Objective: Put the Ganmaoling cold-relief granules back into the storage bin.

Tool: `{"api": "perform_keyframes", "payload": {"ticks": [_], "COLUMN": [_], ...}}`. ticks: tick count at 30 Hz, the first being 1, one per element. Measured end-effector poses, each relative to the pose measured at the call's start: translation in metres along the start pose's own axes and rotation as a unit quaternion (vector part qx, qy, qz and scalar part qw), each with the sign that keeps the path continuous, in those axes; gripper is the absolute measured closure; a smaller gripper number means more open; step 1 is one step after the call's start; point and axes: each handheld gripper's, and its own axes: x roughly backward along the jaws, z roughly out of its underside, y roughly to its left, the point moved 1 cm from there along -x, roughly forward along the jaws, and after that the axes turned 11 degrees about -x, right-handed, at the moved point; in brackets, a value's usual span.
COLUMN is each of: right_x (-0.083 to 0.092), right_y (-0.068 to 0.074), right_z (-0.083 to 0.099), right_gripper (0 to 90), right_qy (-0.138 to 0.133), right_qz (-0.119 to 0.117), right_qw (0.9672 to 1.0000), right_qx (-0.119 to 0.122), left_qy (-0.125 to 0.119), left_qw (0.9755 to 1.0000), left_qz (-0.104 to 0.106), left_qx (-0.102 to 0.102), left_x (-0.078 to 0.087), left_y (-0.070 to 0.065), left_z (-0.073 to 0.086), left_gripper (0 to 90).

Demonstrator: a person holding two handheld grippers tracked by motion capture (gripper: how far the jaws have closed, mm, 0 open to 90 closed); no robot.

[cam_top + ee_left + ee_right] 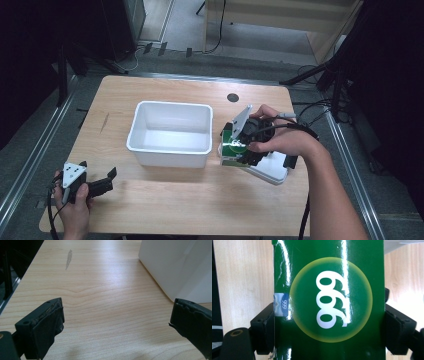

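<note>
The right gripper (239, 145) pinches a green box (329, 300) by its two sides, the jaws pressed flat against them in the right gripper view. The box hangs just beside the right-hand wall of the white tub (170, 150), above a white lid (272, 170) that lies near the table's right edge. Bare wood shows between the box and the tub's wall.

The left gripper (102, 182) rests in front of the tub, toward the table's (150, 205) front left corner, its jaws spread wide with nothing between them. Open tabletop stretches from it to the tub's near wall and along the tub's left side.
</note>
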Motion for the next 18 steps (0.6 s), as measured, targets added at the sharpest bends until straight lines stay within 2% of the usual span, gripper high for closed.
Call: {"api": "perform_keyframes", "payload": {"ticks": [12, 18], "right_x": [0.010, 0.014], "right_y": [-0.027, -0.039], "right_z": [-0.011, -0.018], "right_gripper": [16.0, 16.0], "right_qy": [-0.002, 0.002], "right_qz": [0.006, 0.013], "right_qw": [0.9997, 0.9996], "right_qx": [-0.025, -0.025], "left_qy": [-0.001, -0.001], "left_qw": [1.0000, 1.0000], "left_qz": [0.000, 0.001], "left_qx": [0.000, 0.000], "left_x": [0.000, 0.000], "left_y": [0.000, 0.000], "left_z": [0.000, 0.000], "left_gripper": [0.0, 0.0]}}
